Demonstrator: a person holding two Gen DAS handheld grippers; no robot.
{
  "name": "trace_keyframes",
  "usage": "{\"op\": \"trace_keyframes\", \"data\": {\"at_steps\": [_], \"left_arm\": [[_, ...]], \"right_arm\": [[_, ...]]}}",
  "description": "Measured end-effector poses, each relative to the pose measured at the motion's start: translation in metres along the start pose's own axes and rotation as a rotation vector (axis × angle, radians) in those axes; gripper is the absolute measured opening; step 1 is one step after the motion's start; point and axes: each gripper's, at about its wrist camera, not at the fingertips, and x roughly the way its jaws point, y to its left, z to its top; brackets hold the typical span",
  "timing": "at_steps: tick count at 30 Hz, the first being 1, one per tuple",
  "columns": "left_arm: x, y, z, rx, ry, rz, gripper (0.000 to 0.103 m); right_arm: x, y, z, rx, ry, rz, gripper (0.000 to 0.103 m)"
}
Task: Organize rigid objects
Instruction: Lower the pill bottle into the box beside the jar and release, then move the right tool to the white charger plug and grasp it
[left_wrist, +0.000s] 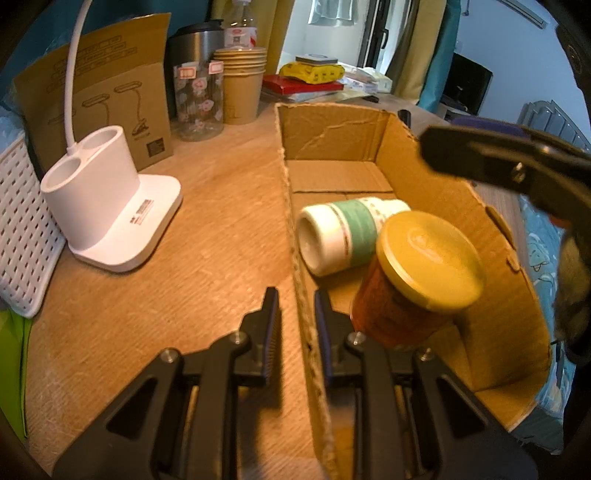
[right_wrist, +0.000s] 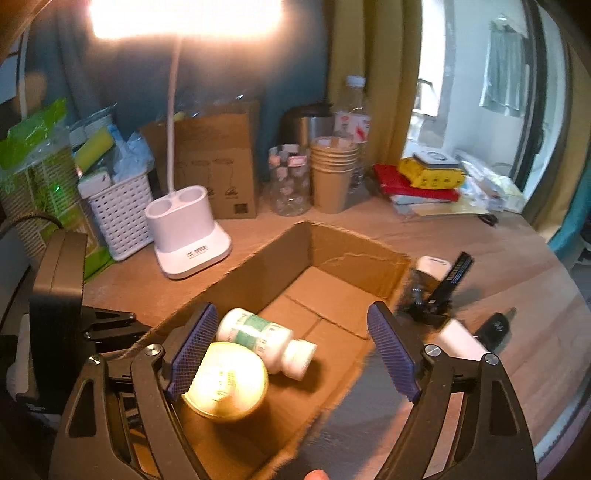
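An open cardboard box (left_wrist: 436, 192) (right_wrist: 266, 266) lies on the wooden desk. Inside it stands a jar with a yellow lid (left_wrist: 428, 258) (right_wrist: 225, 380), and a white pill bottle with a green label (left_wrist: 343, 232) (right_wrist: 262, 336) lies on its side beside it. My left gripper (left_wrist: 297, 317) is shut on the box's left wall. My right gripper (right_wrist: 291, 347) is open and empty above the box, over the jar and bottle; one of its fingers (left_wrist: 480, 155) shows in the left wrist view.
A white lamp base (left_wrist: 107, 199) (right_wrist: 188, 232), a white basket (right_wrist: 118, 218), a brown carton (right_wrist: 218, 162), stacked paper cups (left_wrist: 240, 85) (right_wrist: 332, 173) and a clear jar (left_wrist: 199, 99) stand behind. Small black and white items (right_wrist: 443, 284) lie right of the box.
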Motion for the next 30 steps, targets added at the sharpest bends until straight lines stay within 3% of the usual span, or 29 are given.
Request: {"op": "trace_keyframes", "data": {"at_steps": [19,30], "left_arm": [[0.0,0.0,0.0,0.001,0.0,0.0,0.023],[0.0,0.0,0.0,0.001,0.0,-0.001,0.023]], "right_arm": [[-0.064,-0.075,-0.01,0.146,-0.133,-0.269,0.086],[-0.064,-0.116,-0.018,0.219,-0.113,-0.357,0.086]]}}
